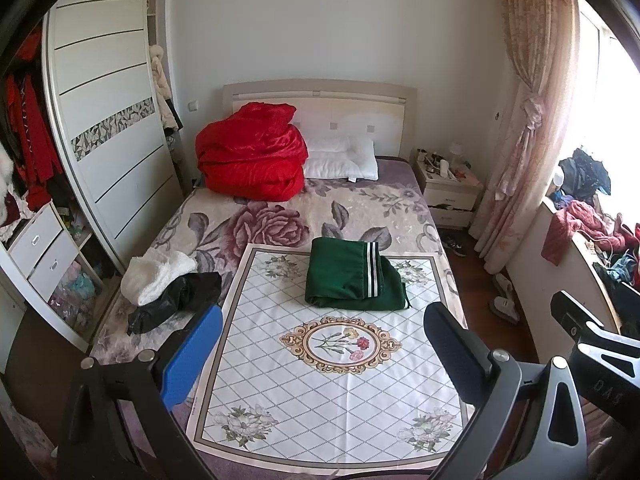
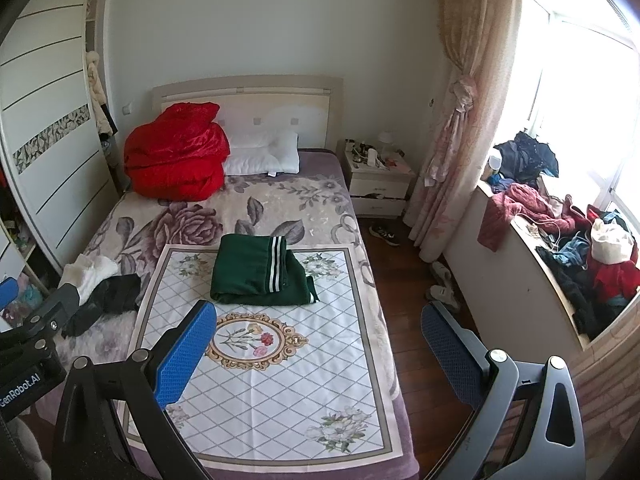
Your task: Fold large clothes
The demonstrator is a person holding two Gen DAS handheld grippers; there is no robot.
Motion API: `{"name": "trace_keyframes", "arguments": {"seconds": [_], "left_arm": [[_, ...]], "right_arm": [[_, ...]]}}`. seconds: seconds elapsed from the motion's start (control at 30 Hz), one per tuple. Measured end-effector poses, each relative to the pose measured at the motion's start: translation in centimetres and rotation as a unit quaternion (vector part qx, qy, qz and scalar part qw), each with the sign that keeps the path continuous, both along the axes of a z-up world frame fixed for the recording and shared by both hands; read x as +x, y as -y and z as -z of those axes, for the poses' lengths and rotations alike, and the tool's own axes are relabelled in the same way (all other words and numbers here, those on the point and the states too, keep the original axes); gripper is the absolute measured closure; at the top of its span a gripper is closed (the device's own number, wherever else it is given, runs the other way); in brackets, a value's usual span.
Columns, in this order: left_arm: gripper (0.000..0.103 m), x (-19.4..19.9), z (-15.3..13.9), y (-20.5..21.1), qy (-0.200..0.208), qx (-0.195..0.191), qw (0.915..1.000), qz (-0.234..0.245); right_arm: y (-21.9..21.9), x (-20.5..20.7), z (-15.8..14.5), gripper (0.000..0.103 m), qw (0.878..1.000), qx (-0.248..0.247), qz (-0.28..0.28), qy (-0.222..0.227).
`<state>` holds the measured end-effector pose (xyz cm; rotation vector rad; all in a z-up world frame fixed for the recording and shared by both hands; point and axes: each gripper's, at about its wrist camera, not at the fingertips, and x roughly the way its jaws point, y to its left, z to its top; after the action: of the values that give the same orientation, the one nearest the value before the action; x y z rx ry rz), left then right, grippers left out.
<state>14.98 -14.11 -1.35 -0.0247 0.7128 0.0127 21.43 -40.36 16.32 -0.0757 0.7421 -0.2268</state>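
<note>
A: Noted green garment (image 1: pixel 354 274), striped trim, lying folded into a compact block on the far half of the white patterned cloth (image 1: pixel 332 396) spread over the bed (image 1: pixel 280 208). Same seen from the right wrist view: green garment (image 2: pixel 258 272) square on the cloth, one loose edge poking out at its right.

B: Claws?

A: Left claw (image 1: pixel 320 360) spread wide, nothing between the pads, held above the near end of the cloth. Right claw (image 2: pixel 320 360) likewise spread wide and empty, raised above the near right corner of the bed. Neither touching any fabric.

B: Step in hand?

A: Judged as a pause between garments. Green piece looked finished, bar that stray edge. Remaining work likely in the small heap at the left edge of the bed: white fluffy item (image 1: pixel 156 274) resting on top of a black garment (image 1: pixel 176 300), both crumpled, just beside the cloth.

B: Next move?

A: Probably either shifting the green block off the cloth or reaching left for the heap. For the heap: pinch on the white piece alone, lifted clear of the black one beneath, then spread flat on the open near part of the cloth. Two claws wanted, one at each corner. Could not tell which garment type from here.
</note>
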Motion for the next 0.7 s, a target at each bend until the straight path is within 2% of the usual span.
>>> {"name": "trace_keyframes", "arguments": {"seconds": [0.7], "left_arm": [[0.0,0.1,-0.3,0.3,0.002,0.002,1.0,0.0]], "right_arm": [[-0.5,-1.4,-0.7,0.0,1.0,0.002,0.01,0.006]]}}
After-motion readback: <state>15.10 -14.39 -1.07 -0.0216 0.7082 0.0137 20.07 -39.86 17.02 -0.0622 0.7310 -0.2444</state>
